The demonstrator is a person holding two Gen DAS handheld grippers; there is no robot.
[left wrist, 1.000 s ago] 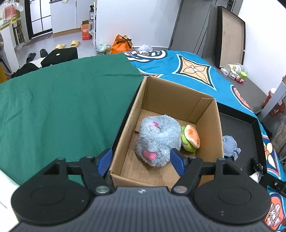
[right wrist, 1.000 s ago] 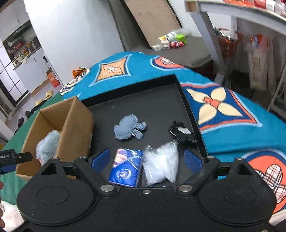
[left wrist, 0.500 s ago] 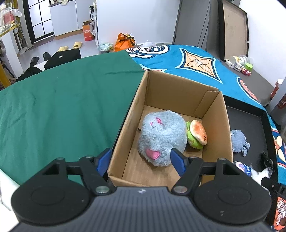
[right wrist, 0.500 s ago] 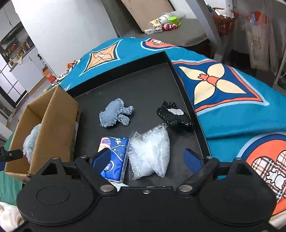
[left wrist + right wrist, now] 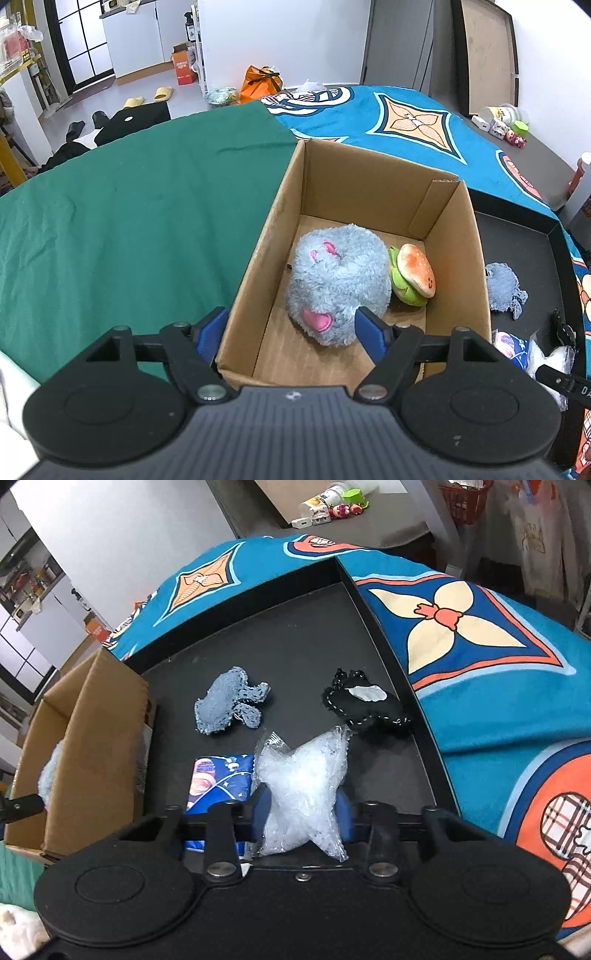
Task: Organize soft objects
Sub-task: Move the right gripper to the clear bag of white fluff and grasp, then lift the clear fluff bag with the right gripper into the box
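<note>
An open cardboard box [image 5: 384, 192] holds a fluffy grey plush [image 5: 340, 280] and a small burger plush [image 5: 415, 271]. My left gripper [image 5: 291, 321] hovers over the box's near edge, its jaws opening, gripping nothing; the right fingertip is beside the grey plush. On the black tray [image 5: 295, 635] lie a blue-grey knitted toy [image 5: 227, 705], a black plush [image 5: 364, 701] and a blue tissue pack [image 5: 218, 779]. My right gripper [image 5: 302, 799] is closing on a clear plastic bag [image 5: 303, 771], its pads pinching the bag's middle.
The box [image 5: 99, 738] stands against the tray's left side. A green cloth [image 5: 129, 221] covers the table left of the box; a blue patterned cloth [image 5: 480, 664] lies around the tray. Small bottles and toys [image 5: 332, 506] sit on a grey table behind.
My right gripper has come down over the clear bag and closed on it, squeezing its middle. The left gripper has stayed over the box's near edge.
</note>
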